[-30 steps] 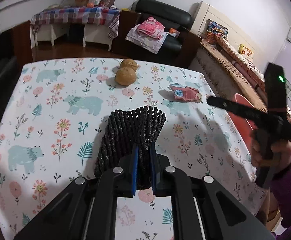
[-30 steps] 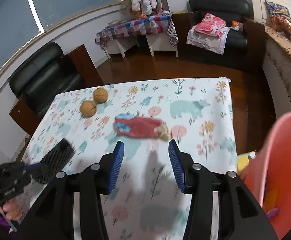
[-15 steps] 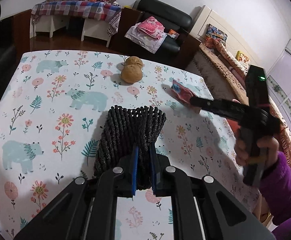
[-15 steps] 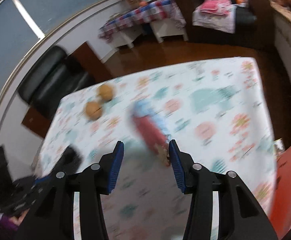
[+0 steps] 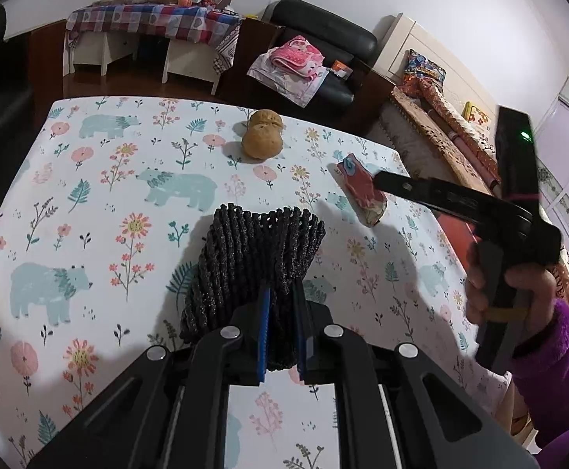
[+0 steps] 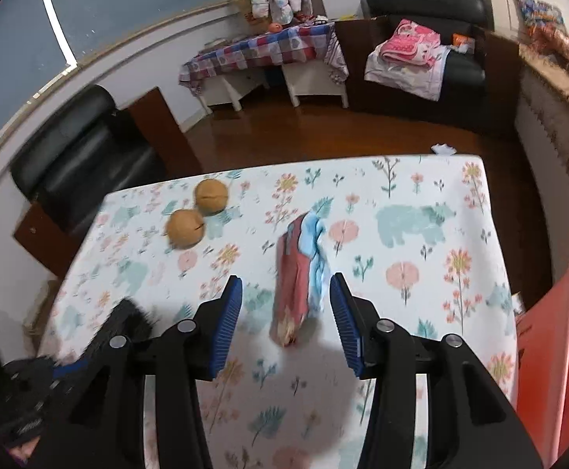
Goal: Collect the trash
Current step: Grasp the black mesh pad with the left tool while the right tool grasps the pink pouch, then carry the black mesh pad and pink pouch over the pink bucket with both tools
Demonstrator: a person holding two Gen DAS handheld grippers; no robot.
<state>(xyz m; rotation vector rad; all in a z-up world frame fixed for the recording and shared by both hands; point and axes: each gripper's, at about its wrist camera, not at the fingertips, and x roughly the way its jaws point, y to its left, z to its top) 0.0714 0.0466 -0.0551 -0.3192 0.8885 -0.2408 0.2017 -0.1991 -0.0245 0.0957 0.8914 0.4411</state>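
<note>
My left gripper (image 5: 281, 314) is shut on a black foam fruit net (image 5: 259, 250) that rests on the floral tablecloth. A red and blue snack wrapper (image 6: 299, 273) lies on the table, lengthwise between my right gripper's open fingers; it also shows in the left wrist view (image 5: 362, 189). My right gripper (image 6: 284, 312) is open, its jaws on either side of the wrapper's near end, not touching it. In the left wrist view the right gripper (image 5: 382, 181) reaches in from the right at the wrapper.
Two round brown fruits (image 5: 262, 135) sit at the far side of the table (image 5: 88, 195); they also show in the right wrist view (image 6: 196, 215). A red bin (image 6: 566, 332) stands beside the table's right edge. Black armchairs and a low covered table stand beyond.
My right gripper has moved forward and down until the wrapper lies between its open fingers. My left gripper has kept hold of the net, almost still.
</note>
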